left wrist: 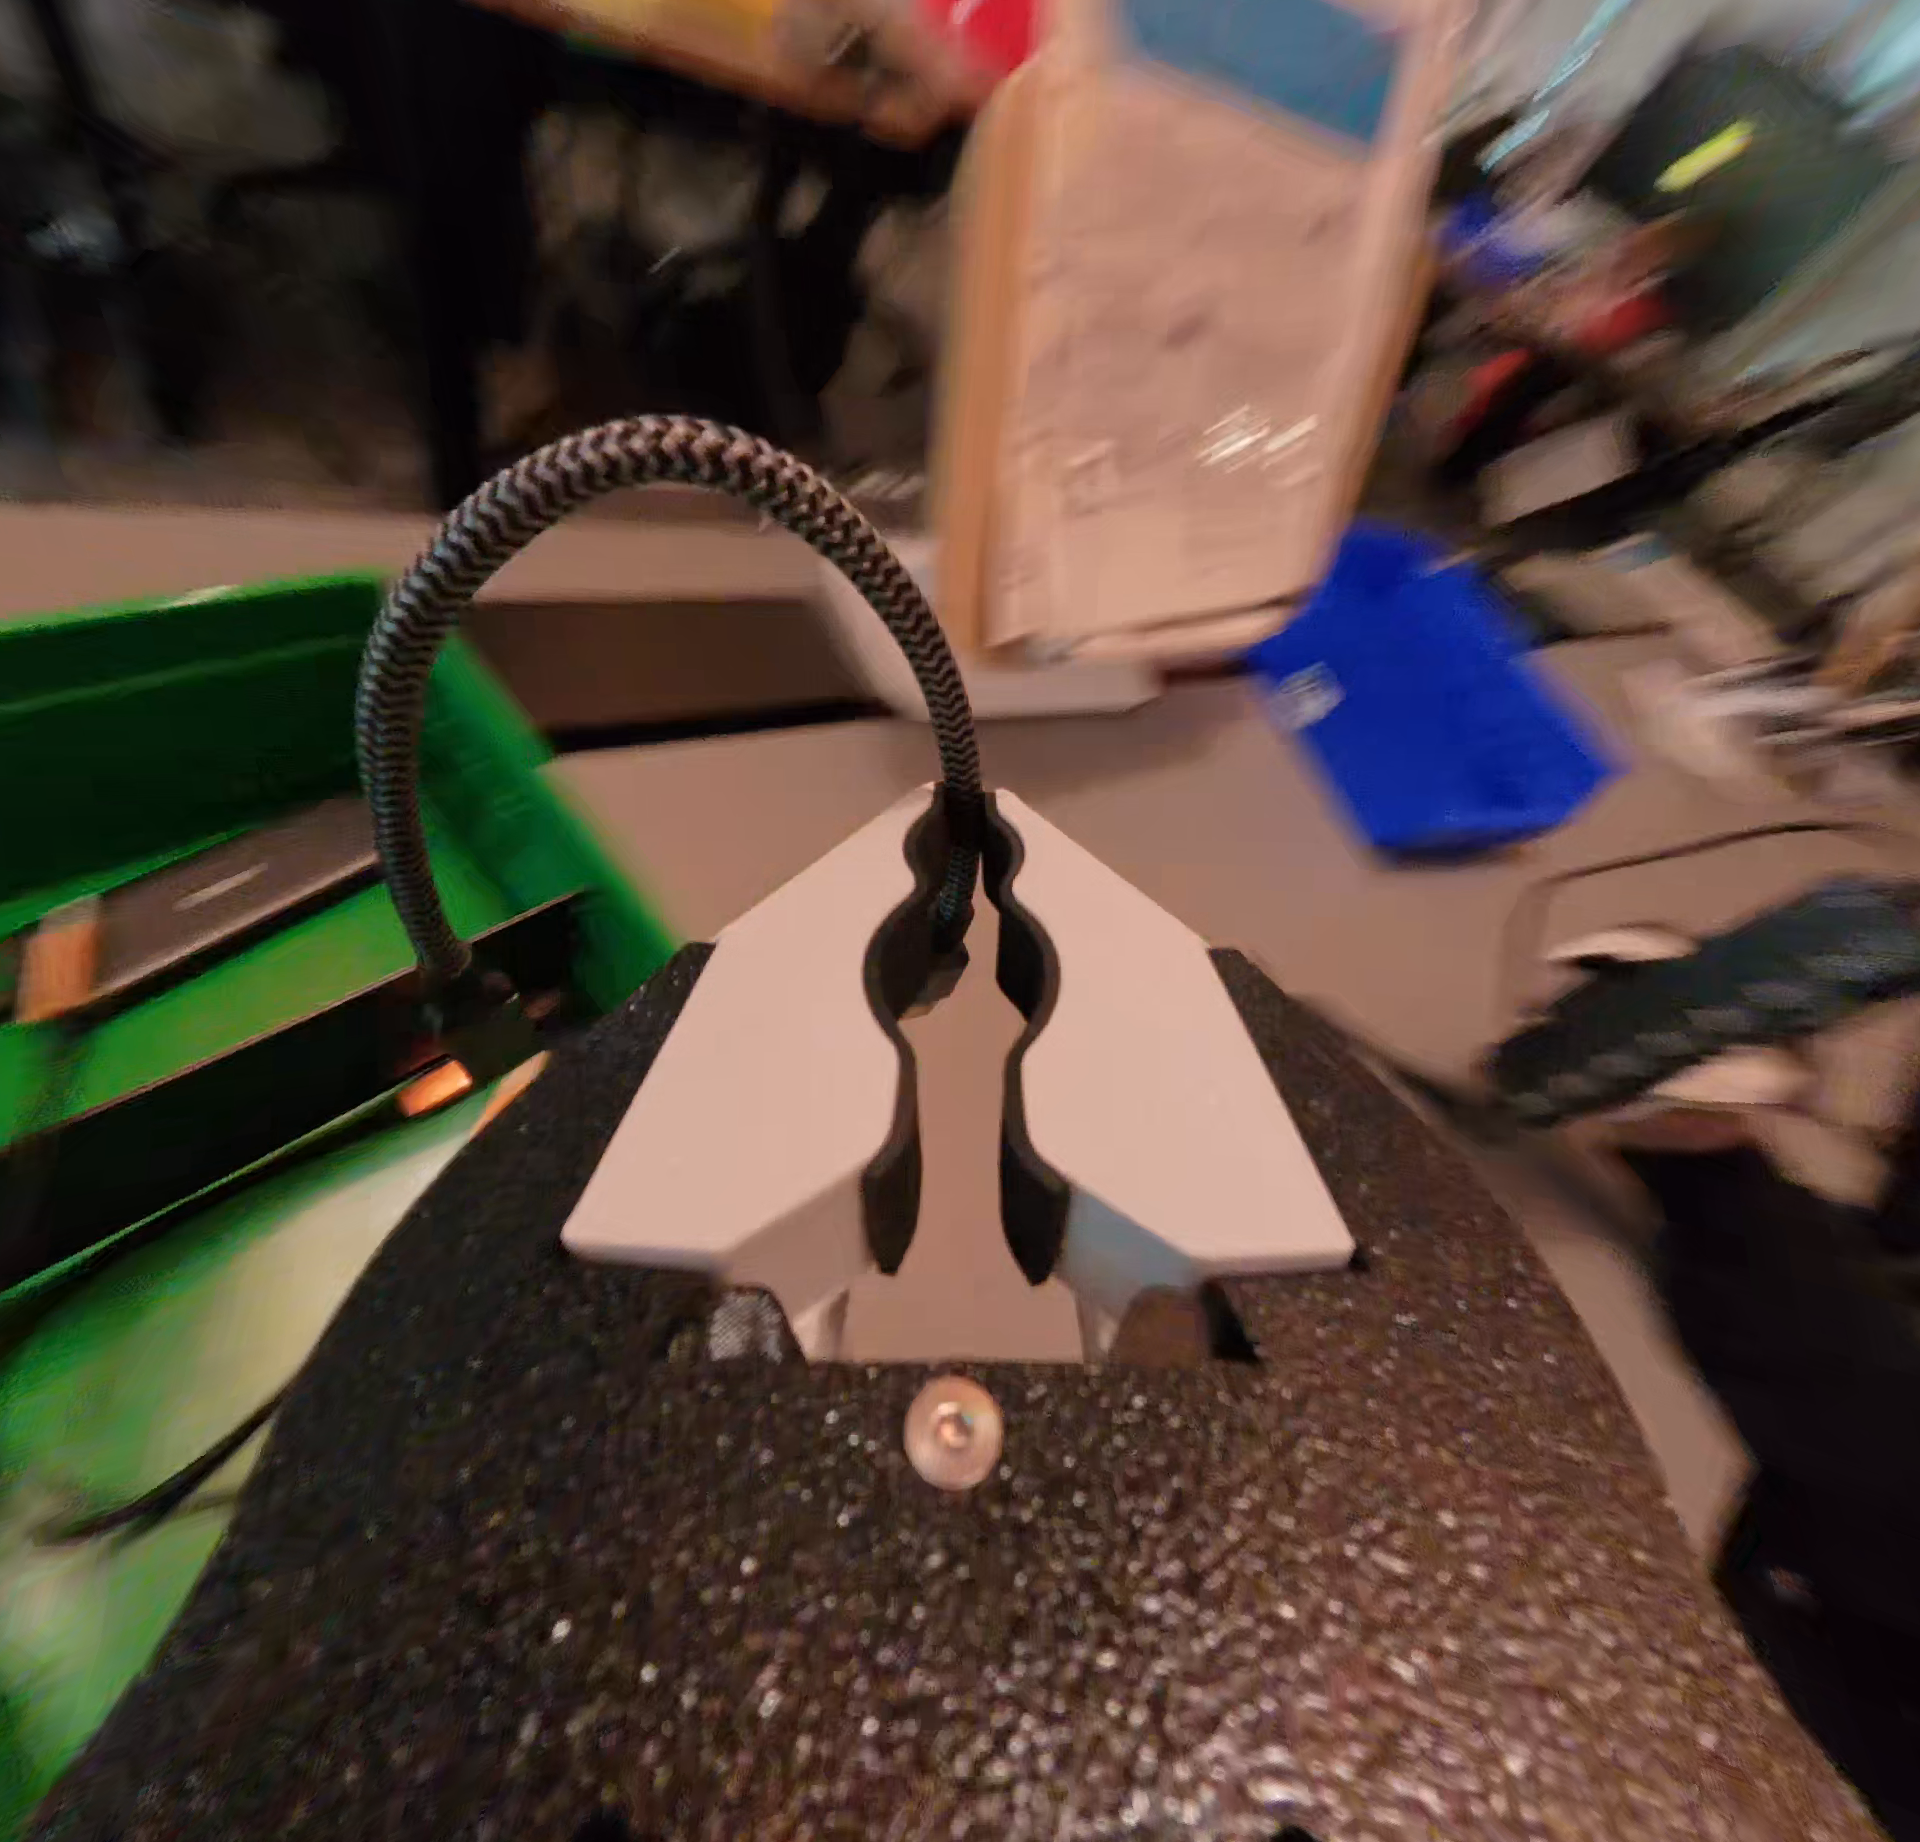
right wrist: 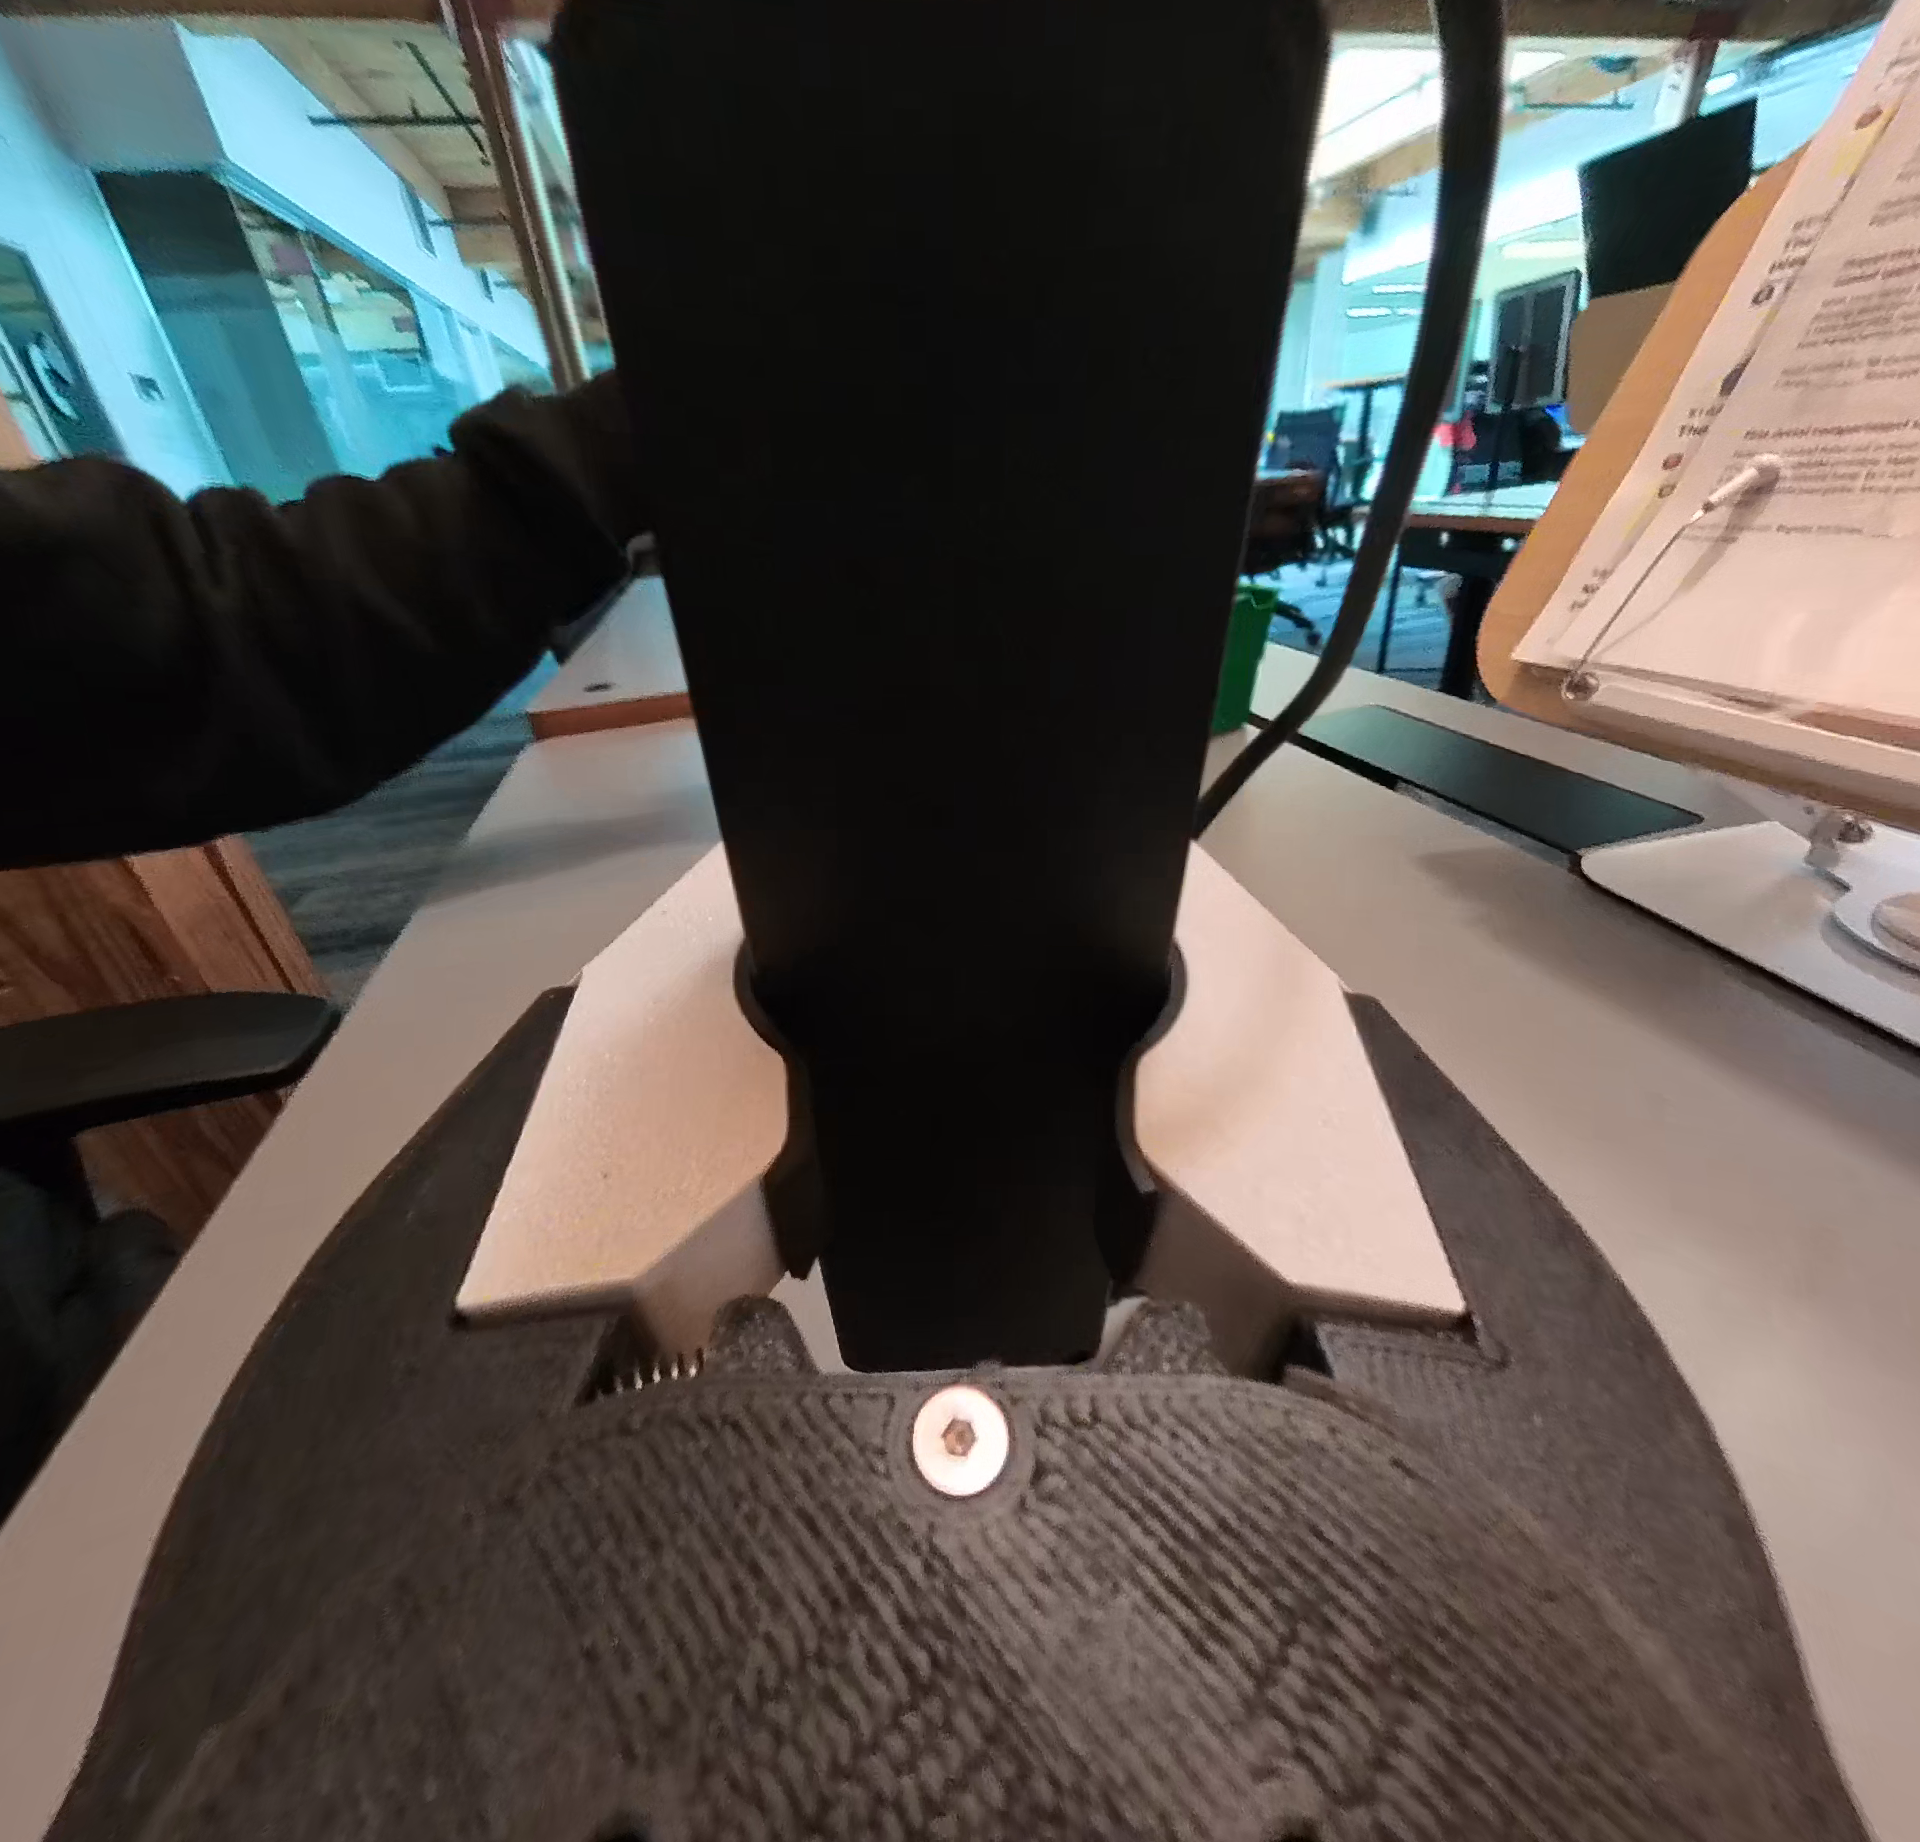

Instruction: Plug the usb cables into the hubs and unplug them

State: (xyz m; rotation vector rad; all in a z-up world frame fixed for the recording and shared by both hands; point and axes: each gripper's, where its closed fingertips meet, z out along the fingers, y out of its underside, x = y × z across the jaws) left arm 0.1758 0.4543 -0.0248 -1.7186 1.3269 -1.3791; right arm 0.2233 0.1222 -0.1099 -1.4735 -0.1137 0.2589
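Braided black-and-grey cable (left wrist: 582, 504) rose from the tips of the left gripper (left wrist: 961, 836), arched over to the left and ended in a dark plug (left wrist: 468, 1013) hanging just above a green bin (left wrist: 208, 670). The left gripper's two pale fingers (left wrist: 769, 1054) were nearly closed, pinching that one cable at their very tips. Only this view showed the bin — it sat toward the left edge of the desk (left wrist: 1195, 857) and held flat dark devices, too blurred to count or identify. A blue bag (left wrist: 1423, 691) lay farther back on the desk, beside a tan stand (left wrist: 1195, 338) holding paper.

From the right wrist, none of that cable showed. Instead, the right gripper (right wrist: 961, 971) was clamped on a single flat black slab, the hub (right wrist: 945, 442), which stood upright between the two fingers (right wrist: 623, 1148) and filled the middle of the picture; its lower end reached down to the gripper body. A grey cord (right wrist: 1423, 390) dropped from the top edge behind the hub to the desk (right wrist: 1558, 1117). A dark sleeve (right wrist: 260, 629) reached in from the left, behind the hub. The paper stand (right wrist: 1714, 493) stood sharp on the desk's right side, on a white base with a black pad (right wrist: 1496, 784) in front of it. A sliver of the green bin (right wrist: 1242, 660) peeked out just right of the hub.
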